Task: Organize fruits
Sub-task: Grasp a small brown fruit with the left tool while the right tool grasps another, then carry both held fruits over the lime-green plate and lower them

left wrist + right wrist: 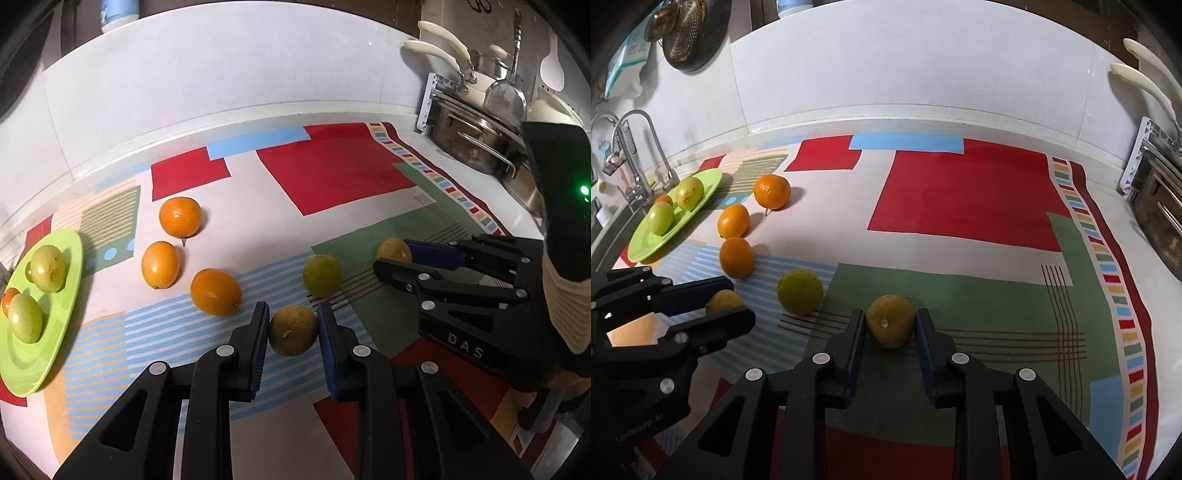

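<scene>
Now we have the left gripper (pixel 292 328) clenched on one dull yellow-brown round citrus fruit (pixel 293 329) and the right gripper (pixel 890 326) on another (pixel 890 321), both resting on the patterned cloth (pixel 960 192), so next we judge both need lifting toward the lime-green plate (pixel 70 288).

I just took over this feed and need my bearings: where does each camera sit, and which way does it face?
Left wrist: on the left gripper, looking down along its fingers, shut on a brownish fruit; the right gripper shows at right.
Right wrist: on the right gripper, angled down at the cloth, shut on another brownish fruit; the left gripper shows at left.
Shared: green plate, three oranges, green citrus.
</scene>
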A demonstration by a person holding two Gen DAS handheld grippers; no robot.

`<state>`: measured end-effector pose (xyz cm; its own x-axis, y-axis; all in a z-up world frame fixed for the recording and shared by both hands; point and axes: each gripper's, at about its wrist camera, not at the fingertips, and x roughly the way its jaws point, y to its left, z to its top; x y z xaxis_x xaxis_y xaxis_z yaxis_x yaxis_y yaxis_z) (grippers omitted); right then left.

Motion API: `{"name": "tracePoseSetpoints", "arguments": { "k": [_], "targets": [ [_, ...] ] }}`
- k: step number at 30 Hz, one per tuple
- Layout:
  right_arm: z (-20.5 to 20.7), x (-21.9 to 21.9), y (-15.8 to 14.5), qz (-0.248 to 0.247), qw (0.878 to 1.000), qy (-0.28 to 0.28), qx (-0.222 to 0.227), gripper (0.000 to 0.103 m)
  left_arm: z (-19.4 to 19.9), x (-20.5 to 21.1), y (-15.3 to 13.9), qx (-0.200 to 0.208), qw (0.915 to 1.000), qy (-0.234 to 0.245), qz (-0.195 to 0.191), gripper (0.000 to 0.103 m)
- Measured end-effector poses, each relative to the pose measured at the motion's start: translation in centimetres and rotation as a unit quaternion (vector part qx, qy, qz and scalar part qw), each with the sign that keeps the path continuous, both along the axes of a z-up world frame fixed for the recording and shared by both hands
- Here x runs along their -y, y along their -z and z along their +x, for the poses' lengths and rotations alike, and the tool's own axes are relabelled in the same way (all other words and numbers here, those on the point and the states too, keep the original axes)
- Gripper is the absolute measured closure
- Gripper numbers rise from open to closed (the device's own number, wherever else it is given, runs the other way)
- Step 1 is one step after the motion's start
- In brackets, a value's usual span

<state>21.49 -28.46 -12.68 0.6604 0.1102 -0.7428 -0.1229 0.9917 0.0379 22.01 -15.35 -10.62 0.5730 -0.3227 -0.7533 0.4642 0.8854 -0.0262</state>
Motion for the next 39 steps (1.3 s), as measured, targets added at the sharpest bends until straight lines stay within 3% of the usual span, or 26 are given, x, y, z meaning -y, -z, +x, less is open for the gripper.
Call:
{"name": "tracePoseSetpoints", "arguments": {
  "k": [15, 39],
  "targets": [
    [-4.0, -2.2, -4.1, 0.025, 0.999, -0.009, 0.047, 0.075, -3.2, -2.9, -3.1, 0.035, 0.9990, -0.019, -0.021, 0.076],
    [-8.1, -12.0, -9.6, 0.034, 0.990, -0.073, 0.112, 0.075, -7.8, -13.9, -6.9, 0.078, 0.9895, -0.113, -0.045, 0.076]
  ]
}}
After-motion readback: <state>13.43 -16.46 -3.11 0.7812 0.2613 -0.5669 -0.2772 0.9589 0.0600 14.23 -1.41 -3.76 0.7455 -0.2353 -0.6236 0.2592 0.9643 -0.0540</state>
